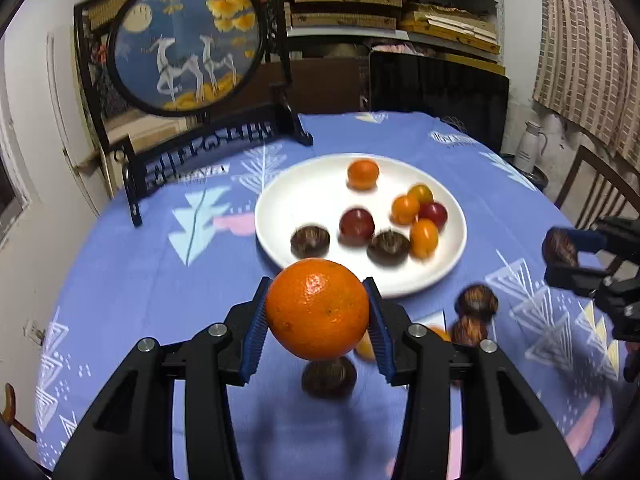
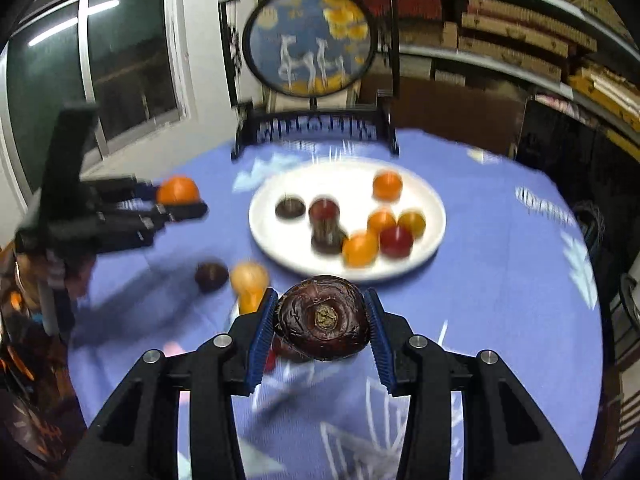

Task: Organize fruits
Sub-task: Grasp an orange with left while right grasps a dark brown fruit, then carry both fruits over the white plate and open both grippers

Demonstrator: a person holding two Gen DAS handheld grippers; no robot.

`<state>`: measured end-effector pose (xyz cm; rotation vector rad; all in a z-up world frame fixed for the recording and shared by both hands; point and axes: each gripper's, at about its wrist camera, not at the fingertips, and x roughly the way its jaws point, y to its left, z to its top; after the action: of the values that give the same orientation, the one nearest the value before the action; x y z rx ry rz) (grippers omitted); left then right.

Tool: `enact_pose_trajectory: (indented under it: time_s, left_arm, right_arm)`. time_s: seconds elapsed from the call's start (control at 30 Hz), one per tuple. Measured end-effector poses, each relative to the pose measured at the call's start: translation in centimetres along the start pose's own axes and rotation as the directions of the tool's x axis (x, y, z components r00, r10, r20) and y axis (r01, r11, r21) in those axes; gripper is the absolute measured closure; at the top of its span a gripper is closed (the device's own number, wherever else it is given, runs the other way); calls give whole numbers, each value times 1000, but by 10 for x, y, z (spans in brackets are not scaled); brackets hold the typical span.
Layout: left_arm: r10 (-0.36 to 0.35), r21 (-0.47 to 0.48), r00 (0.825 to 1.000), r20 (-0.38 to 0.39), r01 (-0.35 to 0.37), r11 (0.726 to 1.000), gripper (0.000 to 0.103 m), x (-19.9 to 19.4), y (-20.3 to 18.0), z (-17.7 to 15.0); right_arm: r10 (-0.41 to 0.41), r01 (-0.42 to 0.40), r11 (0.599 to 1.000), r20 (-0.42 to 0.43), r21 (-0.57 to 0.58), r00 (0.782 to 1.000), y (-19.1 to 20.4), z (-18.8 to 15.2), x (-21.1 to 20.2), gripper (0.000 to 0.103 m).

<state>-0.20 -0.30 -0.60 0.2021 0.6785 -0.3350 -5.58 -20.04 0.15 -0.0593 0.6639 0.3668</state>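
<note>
Left wrist view shows the left tool (image 1: 317, 316) wide apart, with a big orange (image 1: 317, 309) squeezed between its two blue pads (image 1: 256, 326). It hangs above the blue surface (image 1: 140, 280), just in front of the white plate (image 1: 312, 196). Right wrist view shows the right tool (image 2: 323, 318) just as wide, gripping a dark brown chestnut (image 2: 323, 318) between its pads, also lifted near the plate's front edge. Small orange, red and brown fruits sit on the plate. A few more fruits (image 1: 476, 304) lie on the surface beside it.
</note>
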Motion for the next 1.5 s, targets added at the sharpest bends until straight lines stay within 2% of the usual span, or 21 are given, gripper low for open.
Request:
enact_pose_trajectory:
  time_s: [0.2, 0.57, 0.7, 0.9, 0.97, 1.1, 1.27, 1.5]
  left_arm:
    - [30, 26, 998, 47, -31, 999, 59, 11, -15, 34]
    - [94, 11, 993, 72, -95, 995, 59, 49, -11, 83]
    - [89, -16, 994, 57, -88, 996, 59, 70, -7, 91]
    - [99, -6, 995, 18, -98, 995, 59, 93, -6, 82]
    - [103, -5, 995, 10, -102, 995, 59, 98, -3, 79]
    - [103, 5, 995, -4, -103, 995, 59, 104, -4, 74]
    - [105, 23, 994, -18, -104, 994, 59, 110, -9, 71]
    - [108, 14, 994, -20, -108, 994, 59, 111, -6, 71]
  right_arm:
    - [25, -26, 1000, 114, 12, 993, -5, 45, -2, 59]
    - [71, -87, 994, 207, 70, 976, -27, 96, 24, 59]
    - [75, -92, 992, 196, 82, 978, -30, 102, 45, 59]
    - [95, -118, 985, 179, 127, 979, -39, 96, 74, 59]
    - [86, -104, 986, 147, 126, 985, -41, 93, 84, 59]
    - [15, -31, 990, 110, 140, 994, -48, 84, 100, 59]
    - [-3, -7, 989, 63, 151, 998, -54, 77, 120, 59]
    - [-16, 5, 988, 76, 154, 997, -55, 77, 117, 58]
